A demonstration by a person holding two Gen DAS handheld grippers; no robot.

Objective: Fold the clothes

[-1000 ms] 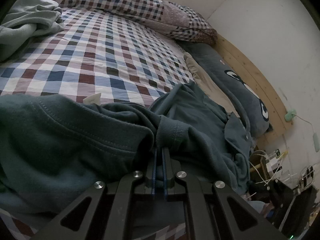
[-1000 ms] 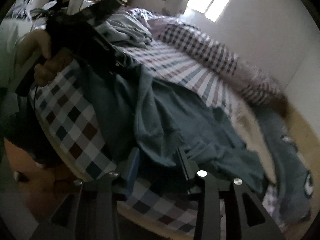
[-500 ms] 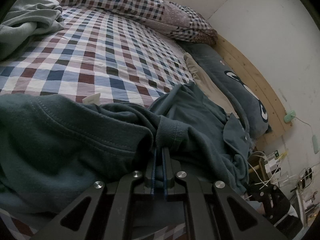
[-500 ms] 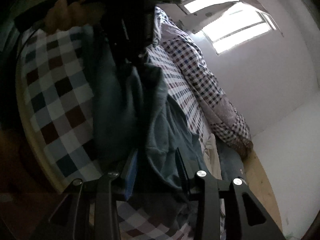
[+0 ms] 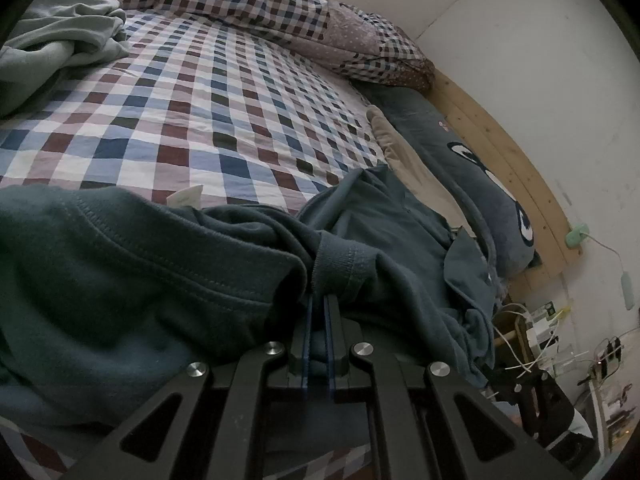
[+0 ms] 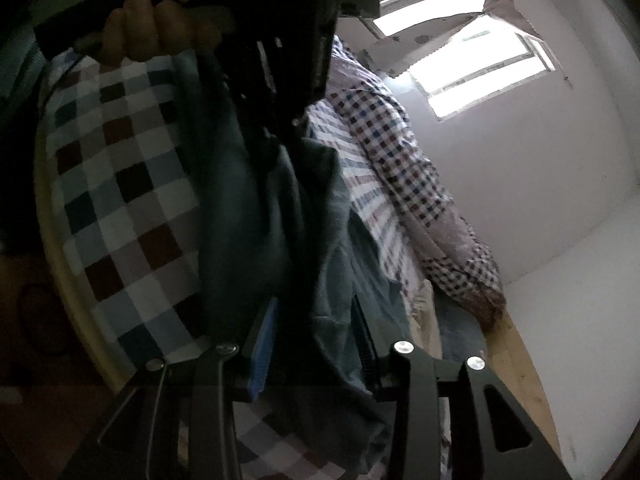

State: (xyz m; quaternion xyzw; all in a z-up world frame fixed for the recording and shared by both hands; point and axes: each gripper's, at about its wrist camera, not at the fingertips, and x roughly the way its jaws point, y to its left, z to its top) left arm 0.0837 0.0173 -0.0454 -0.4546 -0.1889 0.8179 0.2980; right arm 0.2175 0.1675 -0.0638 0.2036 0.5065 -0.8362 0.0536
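1. One dark teal shirt (image 5: pixel 168 280), crumpled on the bed.
2. One pale green garment (image 5: pixel 60 48), bunched at the far left of the bed.
3. One checked bedsheet (image 5: pixel 208 120) covering the mattress.
4. One checked quilt (image 5: pixel 248 4), rolled along the far wall.
5. One long blue pillow (image 5: pixel 472 184) with a cartoon face, lying against the headboard.
6. One wooden headboard (image 5: pixel 516 168).
7. One window (image 6: pixel 472 68), of several panes.
8. Two grippers: the left gripper (image 5: pixel 318 304) and the right gripper (image 6: pixel 316 320).
9. One hand (image 6: pixel 152 28) in view, around the left gripper's handle.
10. One white tag (image 5: pixel 186 199) on the shirt.
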